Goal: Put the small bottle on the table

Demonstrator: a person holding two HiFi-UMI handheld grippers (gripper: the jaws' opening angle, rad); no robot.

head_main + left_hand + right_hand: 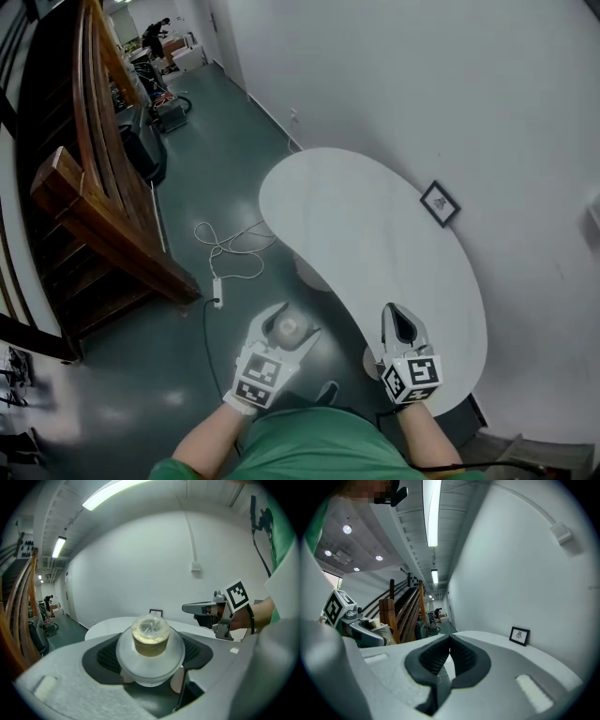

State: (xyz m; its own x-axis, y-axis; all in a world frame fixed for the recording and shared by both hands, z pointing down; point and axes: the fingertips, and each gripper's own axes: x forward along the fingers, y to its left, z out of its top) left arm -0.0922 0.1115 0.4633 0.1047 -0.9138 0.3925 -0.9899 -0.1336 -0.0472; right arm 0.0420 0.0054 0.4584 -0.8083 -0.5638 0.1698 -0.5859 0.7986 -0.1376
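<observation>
A small clear bottle [150,644] with a yellowish cap sits between the jaws of my left gripper [289,330], which is shut on it. In the head view the small bottle [289,328] hangs over the green floor, just left of the white table [375,234]. The white table [112,623] also shows beyond the bottle in the left gripper view. My right gripper [401,325] is shut with nothing in it, over the table's near end. Its jaws [449,660] meet at their tips. The left gripper [363,625] with the bottle appears at the left of the right gripper view.
A small framed picture [440,202] leans against the white wall at the table's right edge. A wooden staircase [94,187] rises at the left. A white power strip and cable [225,253] lie on the floor. A person [155,37] stands far down the corridor.
</observation>
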